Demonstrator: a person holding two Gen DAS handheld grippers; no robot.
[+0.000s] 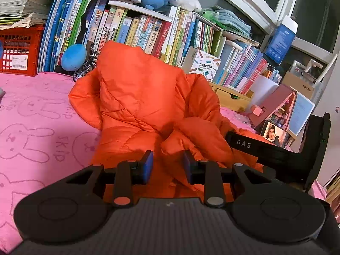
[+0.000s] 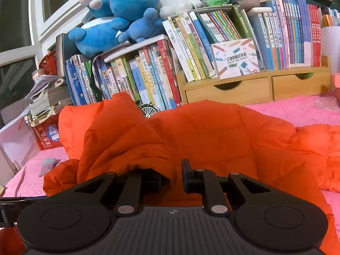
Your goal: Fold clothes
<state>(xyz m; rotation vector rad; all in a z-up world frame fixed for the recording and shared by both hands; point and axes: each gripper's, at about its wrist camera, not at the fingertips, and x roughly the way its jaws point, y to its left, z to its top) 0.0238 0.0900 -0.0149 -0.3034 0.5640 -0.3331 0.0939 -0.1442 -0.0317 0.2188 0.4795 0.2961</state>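
An orange puffer jacket (image 1: 138, 97) lies crumpled on the pink rabbit-print cover (image 1: 38, 127), its upper part heaped up toward the books. My left gripper (image 1: 168, 165) hovers open over the jacket's near edge, with both blue pads (image 1: 148, 165) bare. In the right wrist view the same jacket (image 2: 212, 131) fills the middle. My right gripper (image 2: 172, 176) is closed on a thick fold of it; that fold drapes over the left finger and hides it, and the right fingertip (image 2: 186, 175) shows. The right gripper's black body (image 1: 265, 148) lies at the jacket's right side.
Rows of books (image 1: 148, 31) topped with plush toys (image 2: 119, 21) wall off the far side. A red crate (image 1: 19, 51), a toy bicycle (image 1: 85, 68), a wooden drawer rack (image 2: 255, 89) and a propped phone (image 1: 274, 133) stand around. A small grey thing (image 2: 47, 163) lies on the cover.
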